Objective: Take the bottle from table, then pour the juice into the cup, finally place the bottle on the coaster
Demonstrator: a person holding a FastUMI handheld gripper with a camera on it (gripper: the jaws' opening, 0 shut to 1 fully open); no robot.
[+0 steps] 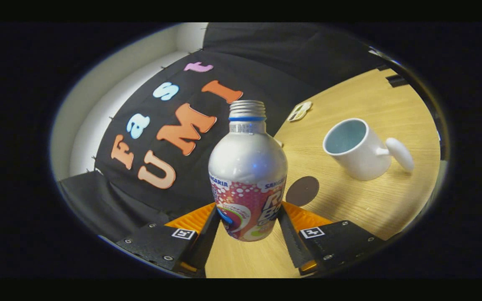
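the hand-held gripper (247, 228) is clamped on the bottle (247, 175), one finger pressed against each side of its lower body, down at the printed label band. the bottle is a silver metal one with a threaded neck, a blue ring under the threads and no cap on it; the lower part carries a bright dotted label. it stands upright in relation to the fingers, its neck pointing away from them, while the desk (375, 200) behind it appears tilted. whether the bottle's base touches the desk or is lifted off it cannot be told. just beyond the right finger, close beside the bottle, a round dark brown coaster (302, 190) lies flat on the wooden surface, with nothing on it. farther ahead and to the right of the fingers stands a white cup (356, 148) with a pale blue inside and a knob-like handle pointing away from the bottle; it is well apart from the coaster. past the cup, near the far side of the desk, lies a small flat pale thing (299, 111), too small to identify.
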